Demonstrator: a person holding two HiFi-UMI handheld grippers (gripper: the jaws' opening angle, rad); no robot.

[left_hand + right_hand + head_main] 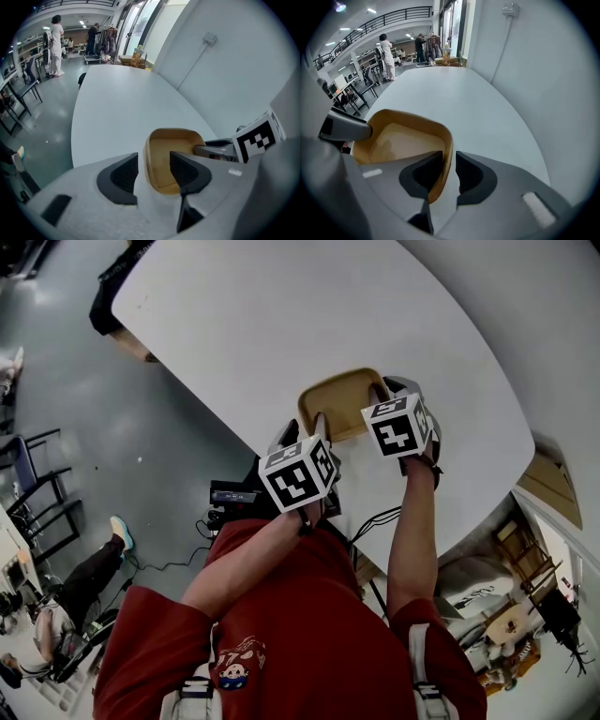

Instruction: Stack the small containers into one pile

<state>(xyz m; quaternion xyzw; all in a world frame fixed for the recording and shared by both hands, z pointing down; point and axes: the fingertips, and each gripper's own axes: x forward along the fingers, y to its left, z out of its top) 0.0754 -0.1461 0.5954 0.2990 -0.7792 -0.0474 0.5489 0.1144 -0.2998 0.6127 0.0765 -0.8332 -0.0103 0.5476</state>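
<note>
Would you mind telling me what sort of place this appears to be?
Probably a large open workspace or lab hall: a long white table beside a wall, desks and chairs on a grey floor, and a railed upper gallery overhead.

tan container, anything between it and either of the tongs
Nothing visible. The left tongs already straddle one wall of the tan container, and the right tongs straddle a wall on its other side. Both are open, pads not pressing.
</note>
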